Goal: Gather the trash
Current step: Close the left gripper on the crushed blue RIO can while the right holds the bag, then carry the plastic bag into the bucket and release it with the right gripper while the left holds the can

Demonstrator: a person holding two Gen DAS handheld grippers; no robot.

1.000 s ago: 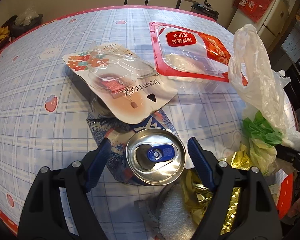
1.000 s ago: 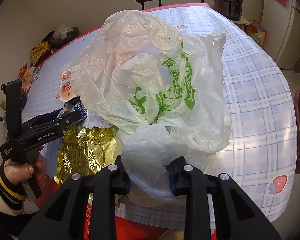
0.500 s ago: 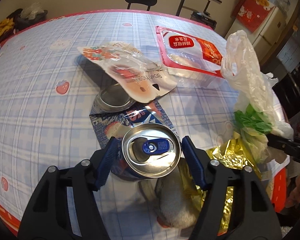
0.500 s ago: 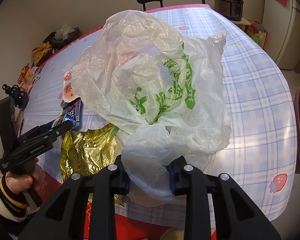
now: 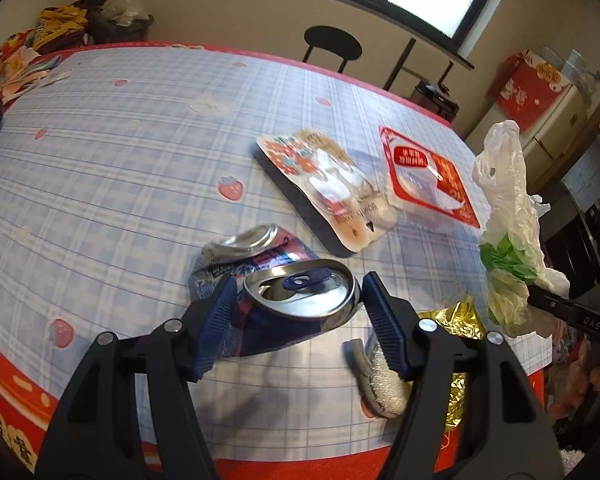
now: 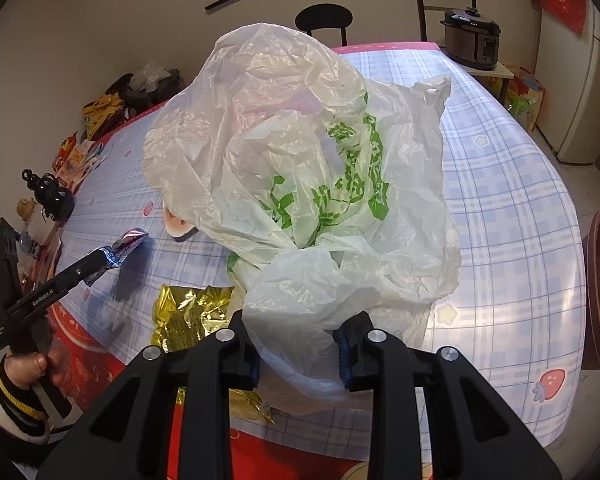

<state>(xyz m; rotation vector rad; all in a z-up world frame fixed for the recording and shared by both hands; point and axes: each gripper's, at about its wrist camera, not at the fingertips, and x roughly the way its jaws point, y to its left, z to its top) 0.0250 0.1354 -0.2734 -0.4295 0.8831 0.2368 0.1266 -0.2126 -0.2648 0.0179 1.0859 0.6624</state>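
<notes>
A crushed blue drink can hangs tilted above the table, and my left gripper is shut on it by its sides. The right wrist view shows that same can held off the cloth at the tip of the left gripper. My right gripper is shut on the bunched lower part of a white plastic bag with green print, which stands puffed up on the table's near right. From the left wrist view the bag is at the right edge.
On the checked tablecloth lie a hook blister pack, a red-rimmed clear tray, a gold foil wrapper and a grey-white cloth roll. Small black items stand at the far left. A black chair stands beyond the table.
The left gripper's jaws have narrowed onto the can and carried it up and back toward the near table edge, tilting it. The right gripper and bag have stayed put.
</notes>
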